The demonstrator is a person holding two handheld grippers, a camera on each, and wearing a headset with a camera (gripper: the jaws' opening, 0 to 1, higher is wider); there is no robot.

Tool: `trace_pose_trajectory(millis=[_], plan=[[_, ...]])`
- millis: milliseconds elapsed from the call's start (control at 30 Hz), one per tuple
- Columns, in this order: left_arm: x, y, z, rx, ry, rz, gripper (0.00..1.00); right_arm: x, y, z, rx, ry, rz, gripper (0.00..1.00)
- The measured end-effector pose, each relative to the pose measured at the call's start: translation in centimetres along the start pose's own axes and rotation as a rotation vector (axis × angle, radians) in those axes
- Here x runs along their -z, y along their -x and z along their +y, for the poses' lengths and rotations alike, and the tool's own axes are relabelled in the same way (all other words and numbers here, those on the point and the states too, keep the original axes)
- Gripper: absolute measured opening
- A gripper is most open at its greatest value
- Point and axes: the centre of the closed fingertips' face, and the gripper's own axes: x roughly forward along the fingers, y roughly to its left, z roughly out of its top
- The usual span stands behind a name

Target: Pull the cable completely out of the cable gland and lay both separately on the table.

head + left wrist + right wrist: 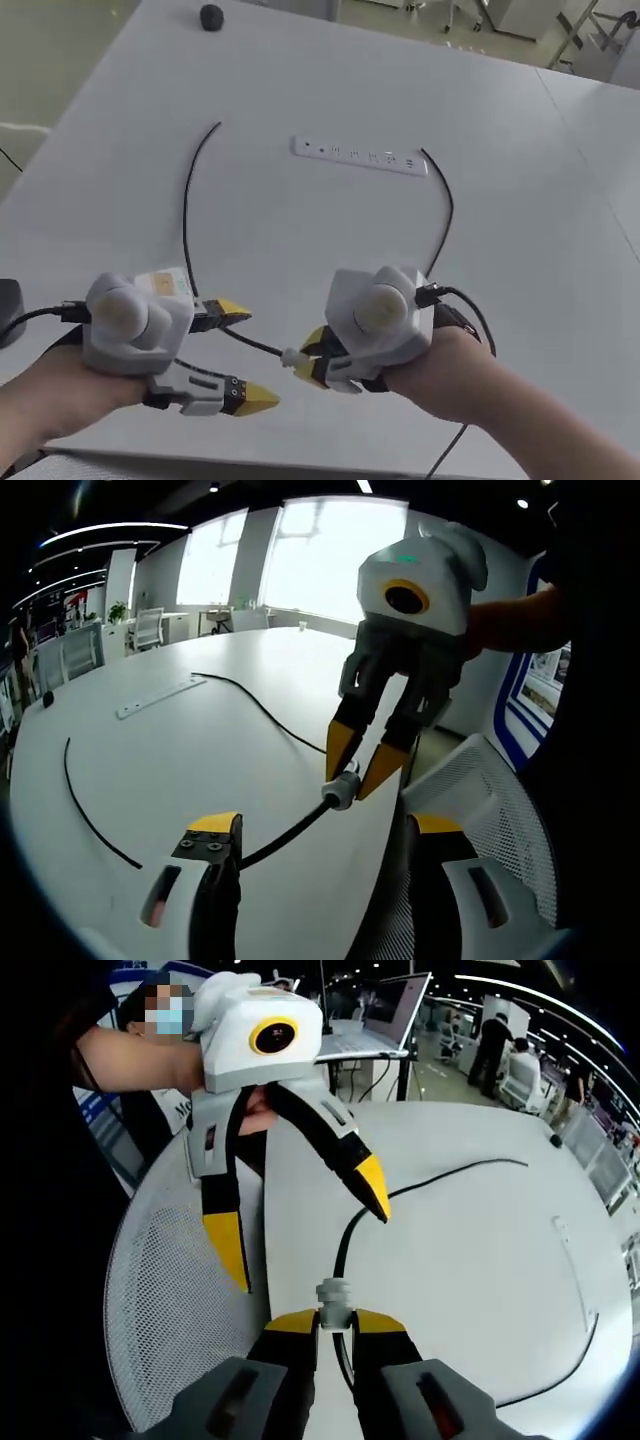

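1. Pinched tight on the white cable gland (pixel 292 357), low centre of the head view: right gripper (pixel 308 358), with the black cable (pixel 186 220) trailing up and left across the white table (pixel 300 230).
2. Spread wide and holding nothing, lower left: left gripper (pixel 248 356), straddling the cable just beside the gland, with one yellow tip close to the cord; cannot tell whether touching.
3. Judged to be the step in hand: closing on the cable ahead of the pull, with the cable not yet out of the gland.
4. Best done by taking the cord near the gland, squarely between the pads, then drawing straight along the gland's axis, away from the right gripper.
5. Worth keeping the right-hand pinch firm and level. Avoid a slanted pull, likely to bind the cord in the seal or twist the gland loose.
6. Upper centre, well apart: a white power strip (pixel 360 157) with its own dark lead, not to be mistaken for the task's cable.
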Motion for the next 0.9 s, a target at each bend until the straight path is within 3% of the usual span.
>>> trace_pose_trajectory(millis=[167,267,367,500,900], plan=[[-0.2,-0.4,-0.3,0.023,-0.006,-0.002,0.66,-0.1,0.2,0.2,0.007,0.019,-0.007,0.07],[-0.5,-0.5,-0.4,0.044,-0.011,-0.023,0.61,-0.1,0.4,0.4,0.005,0.04,-0.01,0.07],[-0.6,-0.4,-0.5,0.065,-0.045,-0.019,0.54,-0.2,0.5,0.6,-0.011,0.044,-0.025,0.07],[-0.6,-0.5,-0.7,0.086,-0.047,-0.022,0.47,-0.6,0.8,0.6,-0.012,0.058,-0.047,0.07],[-0.8,-1.3,-1.4,0.131,-0.037,-0.033,0.34,-0.3,0.5,1.1,-0.019,0.095,-0.03,0.07]])
